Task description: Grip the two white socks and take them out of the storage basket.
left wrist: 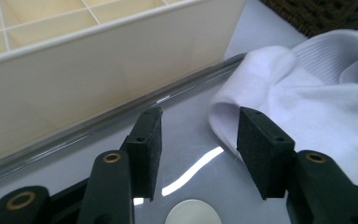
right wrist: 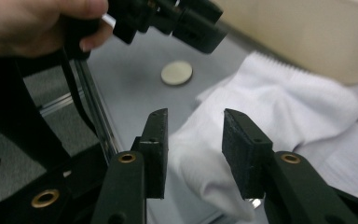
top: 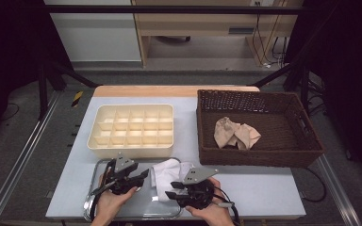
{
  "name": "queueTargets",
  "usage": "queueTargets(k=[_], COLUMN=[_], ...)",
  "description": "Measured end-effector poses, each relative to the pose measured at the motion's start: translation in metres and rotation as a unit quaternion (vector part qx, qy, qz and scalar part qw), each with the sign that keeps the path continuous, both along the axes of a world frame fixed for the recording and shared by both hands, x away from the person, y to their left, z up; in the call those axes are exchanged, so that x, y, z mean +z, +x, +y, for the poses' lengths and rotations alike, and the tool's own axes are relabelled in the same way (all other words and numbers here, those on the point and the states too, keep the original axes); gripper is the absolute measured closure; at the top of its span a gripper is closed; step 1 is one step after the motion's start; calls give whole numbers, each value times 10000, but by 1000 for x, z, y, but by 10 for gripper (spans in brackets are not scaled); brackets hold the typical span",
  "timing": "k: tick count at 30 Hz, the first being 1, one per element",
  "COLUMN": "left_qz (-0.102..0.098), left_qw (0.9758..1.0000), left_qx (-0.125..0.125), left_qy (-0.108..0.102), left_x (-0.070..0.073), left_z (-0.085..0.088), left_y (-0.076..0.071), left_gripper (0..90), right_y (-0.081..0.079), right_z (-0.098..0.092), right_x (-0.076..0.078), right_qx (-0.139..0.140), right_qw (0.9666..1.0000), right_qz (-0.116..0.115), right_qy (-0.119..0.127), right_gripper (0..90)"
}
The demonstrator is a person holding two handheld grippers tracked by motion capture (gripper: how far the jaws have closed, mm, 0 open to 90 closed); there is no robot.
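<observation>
Both tongs half open, empty: left tongs (left wrist: 196, 140) just beside the white sock's (left wrist: 307, 102) toe edge, right tongs (right wrist: 193, 149) straddling its near end without pressing. Sock lying between the two, partly on the metal tray (top: 99, 165). Step in hand, seemingly: approaching to grasp. Next: lower, close on fabric, lift toward the cream organizer (top: 132, 148) beyond.

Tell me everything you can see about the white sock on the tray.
The white sock is soft knit fabric with a ribbed cuff, lying crumpled and partly folded on the metal tray, spilling over the tray's right edge onto the table. The right gripper has open jaws straddling a fold; the left gripper stands open at its edge.
</observation>
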State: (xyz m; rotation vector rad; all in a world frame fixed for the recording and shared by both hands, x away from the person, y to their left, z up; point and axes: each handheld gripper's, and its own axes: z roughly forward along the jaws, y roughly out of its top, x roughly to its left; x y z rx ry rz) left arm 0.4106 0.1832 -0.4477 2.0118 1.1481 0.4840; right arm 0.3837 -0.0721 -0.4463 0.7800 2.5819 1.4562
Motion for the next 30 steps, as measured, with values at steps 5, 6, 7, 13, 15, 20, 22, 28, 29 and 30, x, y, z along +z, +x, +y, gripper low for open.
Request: queueTargets(k=[5, 6, 7, 13, 15, 20, 22, 28, 29, 30], left_qz=[63, 67, 66, 59, 64, 57, 85, 121, 124, 134], left_qw=[9999, 9998, 9997, 9995, 9995, 9995, 9995, 9991, 9990, 9990], left_qx=[-123, -147, -187, -248, -240, -248, -272, -384, -402, -396], left_qy=[82, 85, 111, 212, 201, 169, 164, 131, 127, 126], left_x=[-7, -9, -9, -13, -14, -14, -16, -17, -17, -18], left_z=[-7, -9, -11, -14, -13, -13, -15, -21, -21, -22], left_y=[-2, -3, -3, -5, -5, -6, -6, -6, -5, -5], left_gripper=[538, 541, 543, 557, 559, 548, 540, 520, 525, 527], right_y=[1, 2, 3, 7, 6, 9, 13, 20, 21, 21], right_z=[0, 0, 0, 0, -3, -10, -11, -15, -15, -16], right_x=[-15, -16, -17, -14, -7, 10, 14, 13, 13, 14], right_qx=[-33, -46, -56, -51, -97, -504, -694, -989, -1013, -1031], right_qw=[9996, 9994, 9992, 9990, 9996, 9978, 9957, 9928, 9924, 9920], right_qz=[106, 117, 144, 240, 182, -39, -109, -157, -153, -171], right_qy=[-276, -323, -368, -364, -184, 429, 606, 655, 681, 707], right_gripper=[661, 693, 731, 861, 861, 859, 859, 858, 858, 858])
